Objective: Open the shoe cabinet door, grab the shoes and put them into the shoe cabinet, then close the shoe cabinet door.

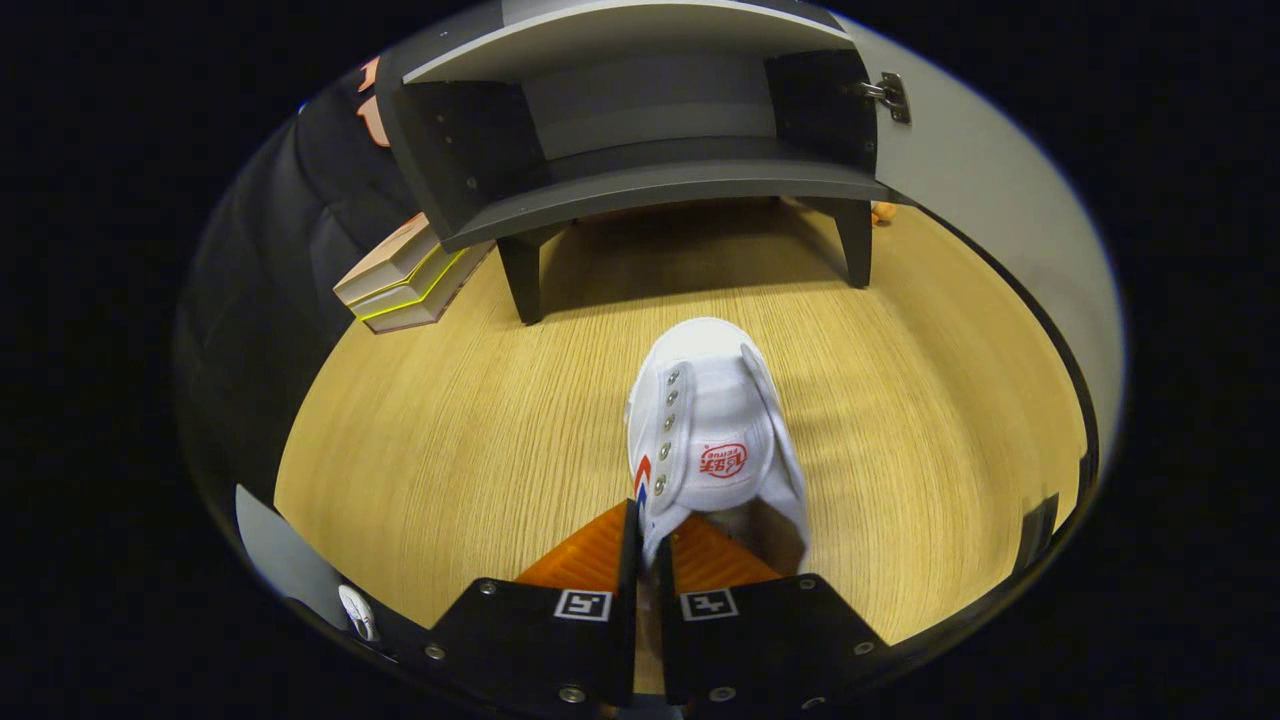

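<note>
Above the pale wooden floor (450, 440), claw (647, 535) clamped on white canvas shoe's (715, 420) side wall, open dark grey shoe cabinet (640, 185) beyond

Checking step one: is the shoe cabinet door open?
Open: the door is swung aside on its hinge, baring the cabinet shelf. Gripper shut on the shoe.

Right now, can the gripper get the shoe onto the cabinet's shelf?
Probably yes. The gripper is shut on the white shoe, the cabinet stands open ahead, and the wooden floor between them is bare.
</note>
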